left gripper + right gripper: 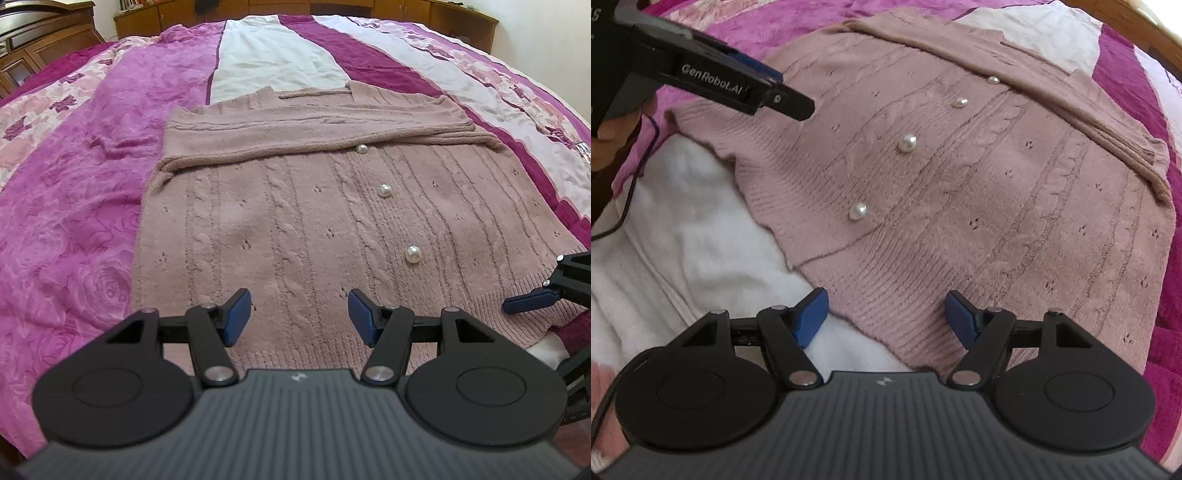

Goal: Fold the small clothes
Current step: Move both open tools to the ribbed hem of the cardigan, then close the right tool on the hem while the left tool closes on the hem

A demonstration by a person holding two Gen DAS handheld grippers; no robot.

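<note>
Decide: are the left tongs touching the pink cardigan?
Cannot tell. In the left wrist view the open left tongs sit over the pink cardigan near its hem, gripping nothing, but neither view plainly shows contact or a gap.

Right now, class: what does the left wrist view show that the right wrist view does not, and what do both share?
Only the left wrist view shows the wooden cabinets behind the bed and the long white garment beyond the cardigan. Only the right wrist view shows the white towel under the hem and a hand gripping the left gripper. Both show the pink cardigan, sleeves folded across, with pearl buttons, on the magenta bedspread.
</note>
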